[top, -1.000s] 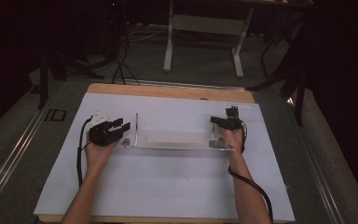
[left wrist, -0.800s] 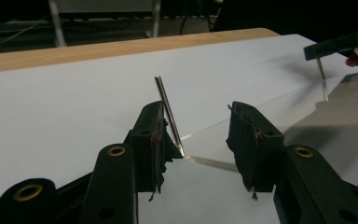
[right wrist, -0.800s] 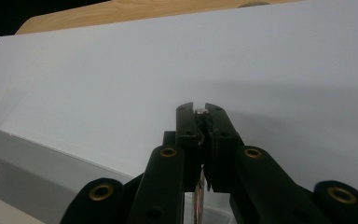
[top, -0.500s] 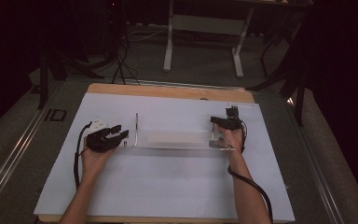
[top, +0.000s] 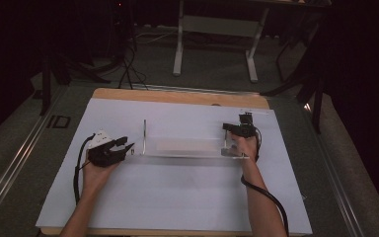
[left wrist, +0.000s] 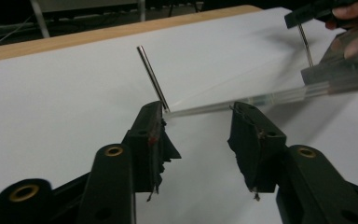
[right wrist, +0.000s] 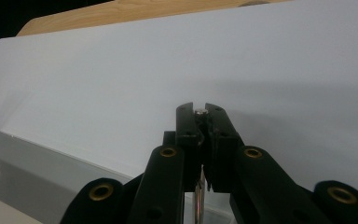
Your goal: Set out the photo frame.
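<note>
A clear plastic stand (top: pixel 187 148) lies on the white worktop (top: pixel 177 197). The right claw (top: pixel 241 129) is pinched tight on the thin metal rod (right wrist: pixel 199 112) at the stand's right end. The left claw (top: pixel 123 148) has just been opening; its jaws stand apart around the left corner, nothing held.

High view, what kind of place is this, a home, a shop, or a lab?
Probably a lab or recording studio, not a home. A wooden table covered with a plain white sheet stands on grey carpet amid dark surroundings, with stand legs and loose cables on the floor behind it.
</note>
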Demonstrator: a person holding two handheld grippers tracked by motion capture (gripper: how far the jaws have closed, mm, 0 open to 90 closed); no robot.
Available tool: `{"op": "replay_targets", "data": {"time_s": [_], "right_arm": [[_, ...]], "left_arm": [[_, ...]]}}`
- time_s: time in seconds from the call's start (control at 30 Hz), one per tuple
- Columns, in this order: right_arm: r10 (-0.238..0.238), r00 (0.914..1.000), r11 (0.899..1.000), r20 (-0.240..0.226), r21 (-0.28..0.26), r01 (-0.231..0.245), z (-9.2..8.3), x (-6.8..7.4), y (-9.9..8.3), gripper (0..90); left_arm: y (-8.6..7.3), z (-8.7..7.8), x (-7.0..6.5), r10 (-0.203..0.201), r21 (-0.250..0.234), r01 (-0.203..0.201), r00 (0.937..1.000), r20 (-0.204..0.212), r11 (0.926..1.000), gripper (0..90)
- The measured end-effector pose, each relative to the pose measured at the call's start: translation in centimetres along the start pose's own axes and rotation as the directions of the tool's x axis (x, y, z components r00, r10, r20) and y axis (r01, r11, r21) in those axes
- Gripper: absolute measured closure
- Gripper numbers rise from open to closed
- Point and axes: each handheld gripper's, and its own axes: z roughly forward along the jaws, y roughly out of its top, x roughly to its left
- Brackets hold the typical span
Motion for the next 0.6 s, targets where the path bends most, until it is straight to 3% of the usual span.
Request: {"op": "replay_targets", "data": {"time_s": [0.2, 0.33, 0.6], "right_arm": [[0.002, 1.0, 1.0, -0.003, 0.0, -0.002, 0.0, -0.1, 0.0, 85.6], [0.002, 1.0, 1.0, -0.004, 0.001, -0.002, 0.0, -0.1, 0.0, 85.6], [0.004, 1.0, 1.0, -0.005, 0.004, -0.004, 0.1, -0.1, 0.1, 85.6]], "left_arm": [[0.0, 0.3, -0.8, 0.039, -0.004, -0.039, 0.998, 0.049, 0.9992, 52.0], [0.5, 0.5, -1.5, 0.055, -0.032, -0.053, 0.995, 0.083, 0.9981, 52.4], [1.1, 0.3, -2.2, 0.103, -0.057, -0.099, 0.9916, 0.078, 0.9935, 53.9]]}}
